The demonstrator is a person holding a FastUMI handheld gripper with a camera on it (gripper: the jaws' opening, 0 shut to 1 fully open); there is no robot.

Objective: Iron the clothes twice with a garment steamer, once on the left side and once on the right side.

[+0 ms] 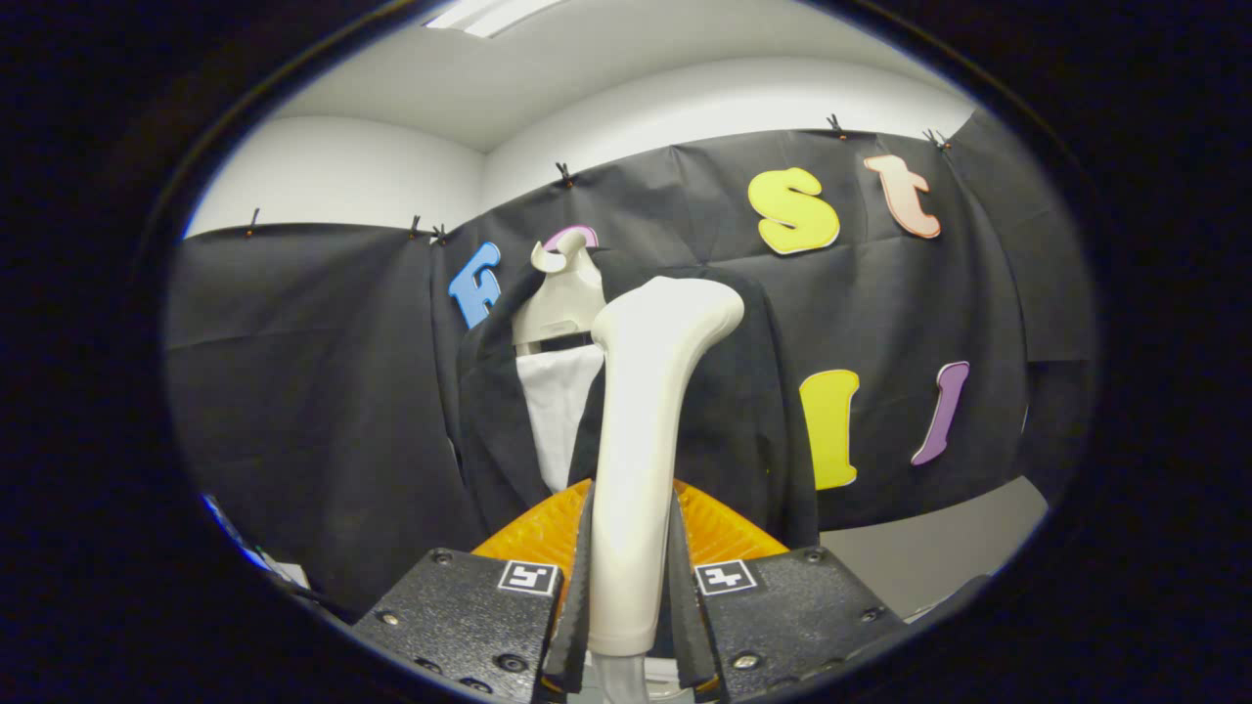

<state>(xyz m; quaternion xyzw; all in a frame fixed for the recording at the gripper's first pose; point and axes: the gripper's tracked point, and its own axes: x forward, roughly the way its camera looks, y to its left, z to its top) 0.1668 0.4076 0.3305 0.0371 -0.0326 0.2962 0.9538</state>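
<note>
My gripper (631,577) is shut on the handle of a white garment steamer (641,430), which stands upright between the fingers. Its head bends to the right at the top, just in front of the clothes. The clothes are a dark jacket (729,420) over a white shirt front (558,411), hung on a cream hanger (559,293) against the booth's black wall. The steamer's head sits before the jacket's right half, near the lapel. Whether the head touches the cloth I cannot tell. The steamer hides part of the jacket's middle.
An orange ribbed thing (719,533) lies just behind the fingers at the foot of the jacket. A grey tabletop (929,552) stretches to the right under the black wall. Small white and blue things (259,557) sit low at the left.
</note>
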